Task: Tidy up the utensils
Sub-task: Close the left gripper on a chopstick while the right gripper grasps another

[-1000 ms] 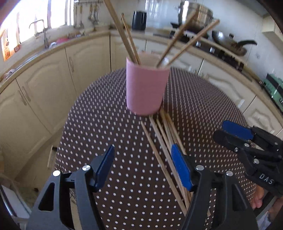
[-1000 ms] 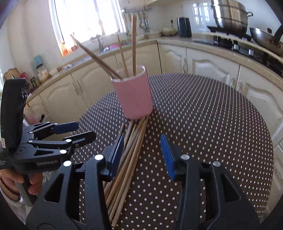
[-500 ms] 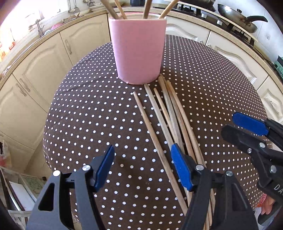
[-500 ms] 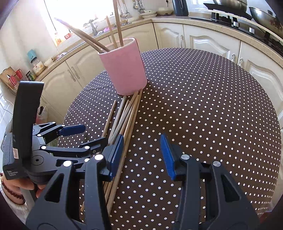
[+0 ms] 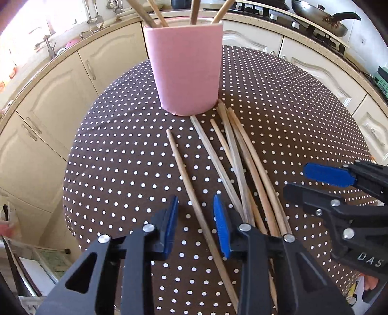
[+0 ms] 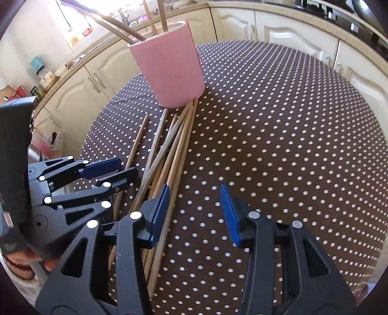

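Left tongs (image 5: 195,220) just narrowed around lone chopstick (image 5: 194,201), not gripping; right tongs (image 6: 194,213) half-open, empty. Centre before pinching.

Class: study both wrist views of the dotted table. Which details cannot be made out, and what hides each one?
- Inside of the pink cylindrical cup: both views, hidden by its own wall.
- Tops of the wooden chopsticks standing in the cup: cut off by the top edge.
- Near ends of the loose wooden chopsticks on the table: covered by the left gripper in the left view.
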`<state>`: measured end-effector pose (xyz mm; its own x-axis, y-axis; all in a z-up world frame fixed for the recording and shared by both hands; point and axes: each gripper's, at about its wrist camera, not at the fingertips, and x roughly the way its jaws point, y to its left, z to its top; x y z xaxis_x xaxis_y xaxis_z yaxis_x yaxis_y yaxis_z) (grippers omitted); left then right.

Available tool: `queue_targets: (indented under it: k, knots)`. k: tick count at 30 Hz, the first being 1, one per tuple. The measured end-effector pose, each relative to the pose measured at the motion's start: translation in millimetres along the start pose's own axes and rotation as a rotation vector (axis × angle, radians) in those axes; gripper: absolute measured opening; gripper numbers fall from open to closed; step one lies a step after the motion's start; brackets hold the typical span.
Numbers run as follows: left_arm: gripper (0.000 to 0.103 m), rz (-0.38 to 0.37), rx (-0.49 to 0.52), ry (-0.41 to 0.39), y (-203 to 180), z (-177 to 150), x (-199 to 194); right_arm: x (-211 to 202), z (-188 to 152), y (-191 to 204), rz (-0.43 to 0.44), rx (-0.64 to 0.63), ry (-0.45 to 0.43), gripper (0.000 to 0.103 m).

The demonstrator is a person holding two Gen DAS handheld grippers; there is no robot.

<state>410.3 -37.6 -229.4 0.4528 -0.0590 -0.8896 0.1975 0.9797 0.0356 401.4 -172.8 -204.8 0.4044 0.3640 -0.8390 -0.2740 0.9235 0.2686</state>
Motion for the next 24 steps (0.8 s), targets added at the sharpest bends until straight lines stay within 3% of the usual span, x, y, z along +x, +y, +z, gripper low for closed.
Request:
queue_targets:
  k: [2, 7, 13, 17, 24]
  knots:
    - [0.029, -0.016, 0.002, -0.003, 1.5, -0.4, -0.9, 3.4, 2.3, 1.8, -0.006, 0.002, 0.012, 0.043]
    - [0.012, -0.033, -0.005, -0.001, 23.1, -2.2, -4.3, 10.3, 6.9, 12.7, -0.063, -0.019, 0.026, 0.043]
    - [0.011, -0.049, -0.001, -0.005, 34.6, -5.8, -6.3, 25.3, 13.8, 36.3, -0.153, -0.064, 0.046, 0.042]
    - [0.011, -0.042, 0.010, -0.006, 38.8, -8.7, -12.2, 32.7, 16.0, 50.5, -0.158, -0.090, 0.063, 0.040]
    - [0.011, -0.068, 0.002, -0.004, 30.5, -5.8, -4.6, 44.5, 28.2, 69.1, -0.163, -0.115, 0.113, 0.024]
